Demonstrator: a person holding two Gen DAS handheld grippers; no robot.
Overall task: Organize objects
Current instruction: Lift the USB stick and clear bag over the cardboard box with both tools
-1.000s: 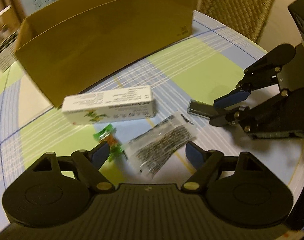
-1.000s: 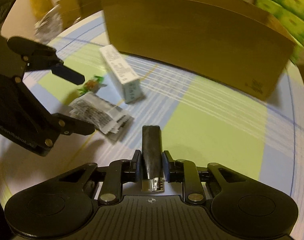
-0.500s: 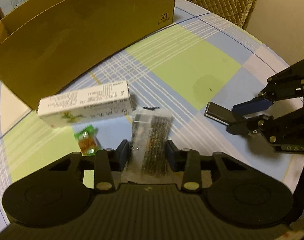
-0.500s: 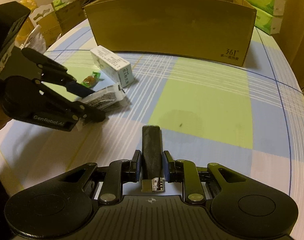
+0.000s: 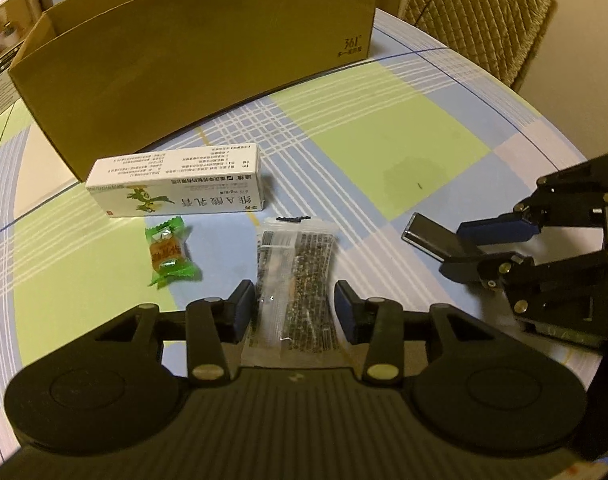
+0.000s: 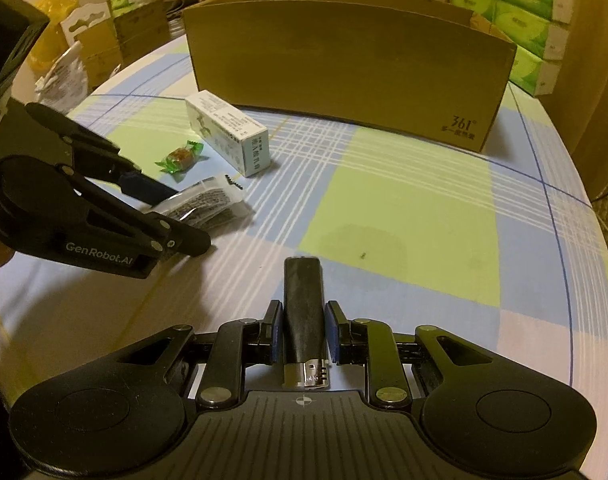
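Right gripper clamping black lighter, ready for cardboard box; left gripper straddling clear sachet, jaws apart, lining up grip.

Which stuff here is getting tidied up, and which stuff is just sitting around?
Being tidied:
- lighter, shut in the right gripper
- clear packet, between the left gripper fingers
- white medicine box
- green candy
- cardboard box, probably where they go

Just sitting around:
- tissue packs
- yellow bag
- chair
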